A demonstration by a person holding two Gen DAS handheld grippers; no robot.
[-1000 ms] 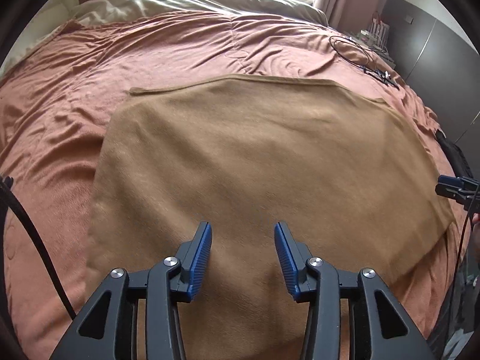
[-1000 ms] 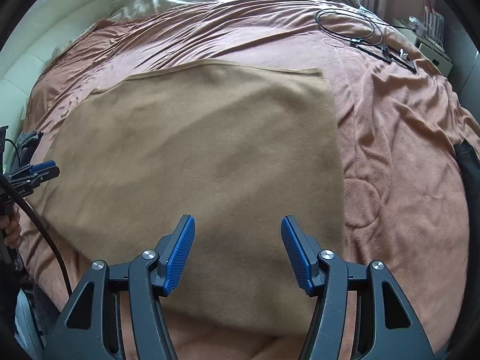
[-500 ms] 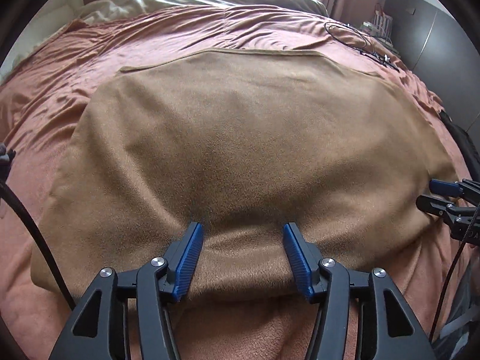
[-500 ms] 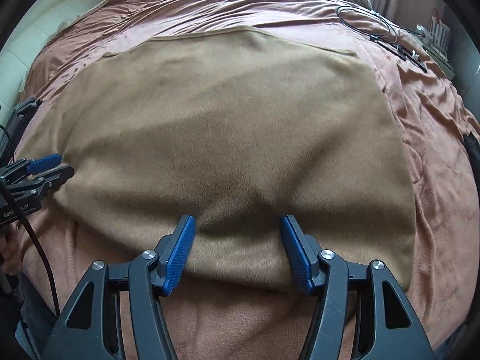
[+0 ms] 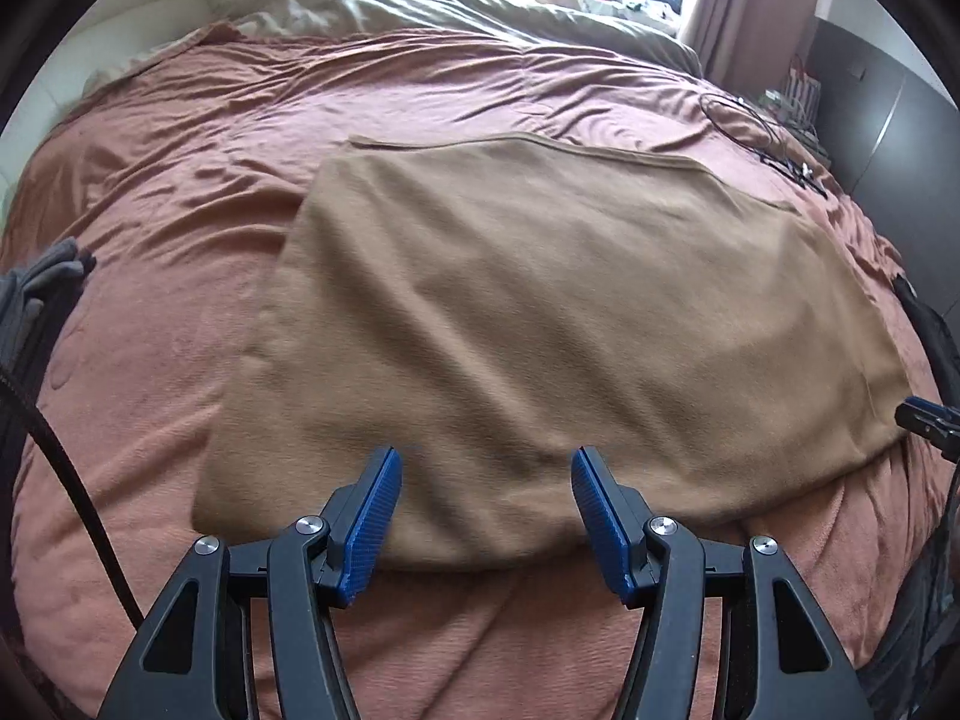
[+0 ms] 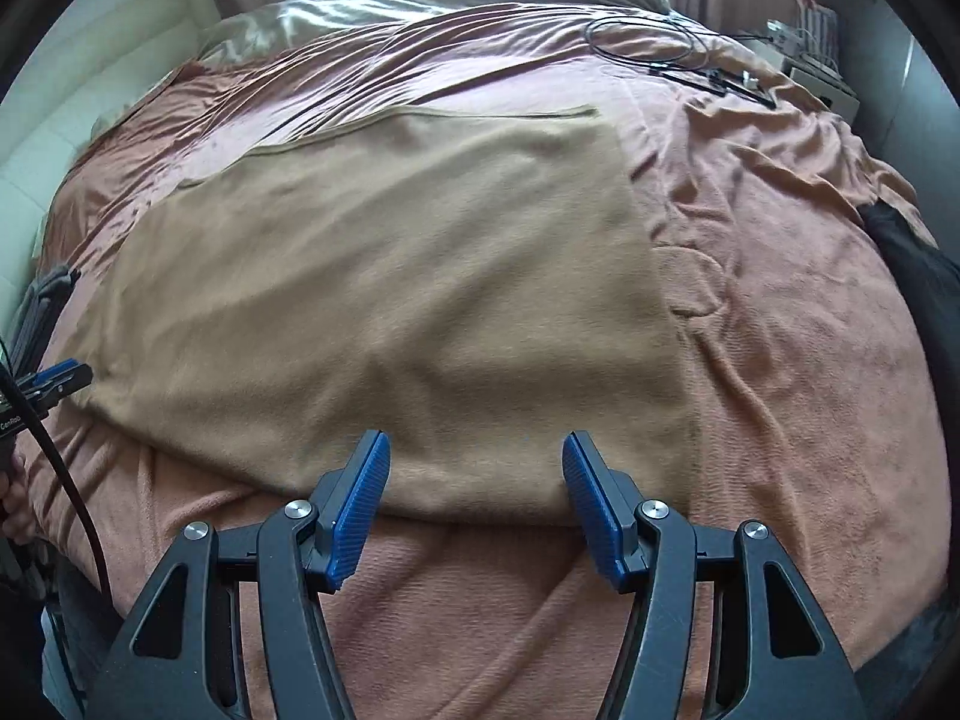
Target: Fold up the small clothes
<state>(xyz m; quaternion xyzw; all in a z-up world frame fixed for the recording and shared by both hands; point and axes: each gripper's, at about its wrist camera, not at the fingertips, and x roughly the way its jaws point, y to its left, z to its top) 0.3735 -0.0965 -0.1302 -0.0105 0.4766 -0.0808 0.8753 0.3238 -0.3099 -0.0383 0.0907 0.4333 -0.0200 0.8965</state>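
We've drawn both hands back off the tan cloth (image 5: 540, 324): left gripper (image 5: 486, 516) just widened, right gripper (image 6: 474, 504) parted, both empty, so this fold looks laid.

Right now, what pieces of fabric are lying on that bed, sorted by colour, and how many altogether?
Tan folded cloth: 1
Rust-pink bedspread: 1
Olive-beige duvet at the far end: 1
Black fabric at the bed's right edge: 1
Total: 4

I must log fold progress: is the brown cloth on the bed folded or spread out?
Spread out: the brown cloth lies flat on the bed; no turned-over part shows.
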